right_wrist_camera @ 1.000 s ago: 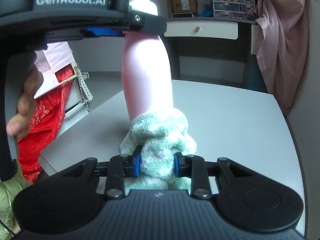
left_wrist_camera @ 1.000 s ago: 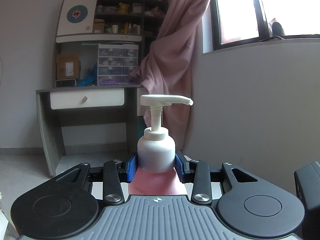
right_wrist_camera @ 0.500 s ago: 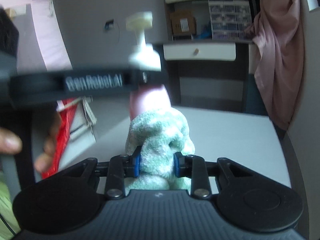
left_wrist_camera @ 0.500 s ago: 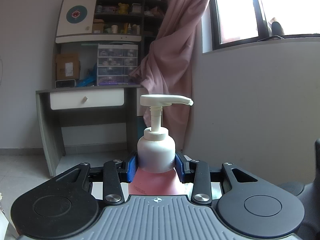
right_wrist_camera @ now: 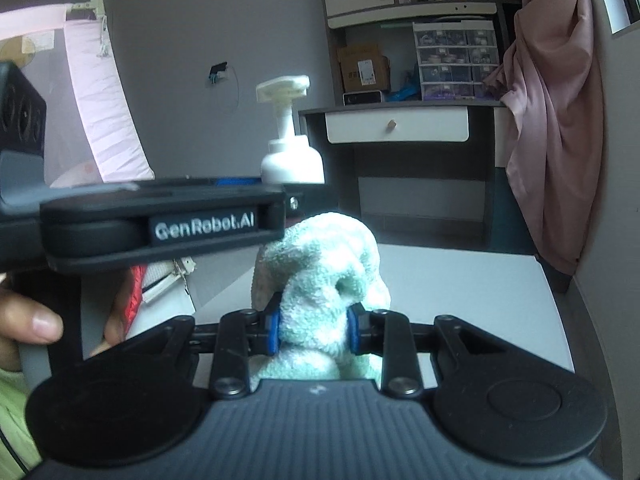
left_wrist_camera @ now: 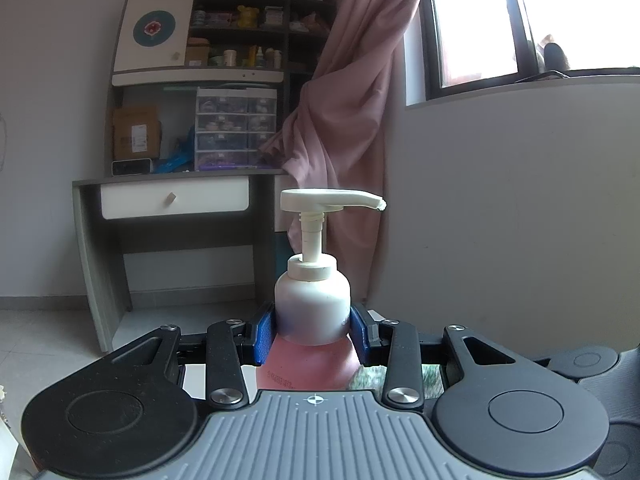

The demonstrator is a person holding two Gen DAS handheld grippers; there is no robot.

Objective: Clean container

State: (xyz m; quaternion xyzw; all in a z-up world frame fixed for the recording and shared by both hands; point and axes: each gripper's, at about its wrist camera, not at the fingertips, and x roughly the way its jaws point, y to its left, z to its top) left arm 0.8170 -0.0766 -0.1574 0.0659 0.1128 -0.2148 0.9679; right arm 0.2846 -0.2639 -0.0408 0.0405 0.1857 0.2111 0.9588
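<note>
Your left tongs are clamped on the pump bottle, their blue pads pressing either side of it just where the white shoulder meets the pink body, so the bottle stands upright between the fingers with its pump head above them, spout pointing to the right in the left wrist view. Your right tongs are closed tight on a bunched pale green cloth, which bulges up and forward out of the pads. From the right wrist view, the cloth sits directly below your left tongs and in front of the bottle's body, hiding the pink part; only the white top and pump rise above the left tool. Whether the cloth actually touches the bottle cannot be told. Your left hand wraps the tool's handle at the left edge. The bottle is held above the white bench, over its left half, well back from the near edge.
</note>
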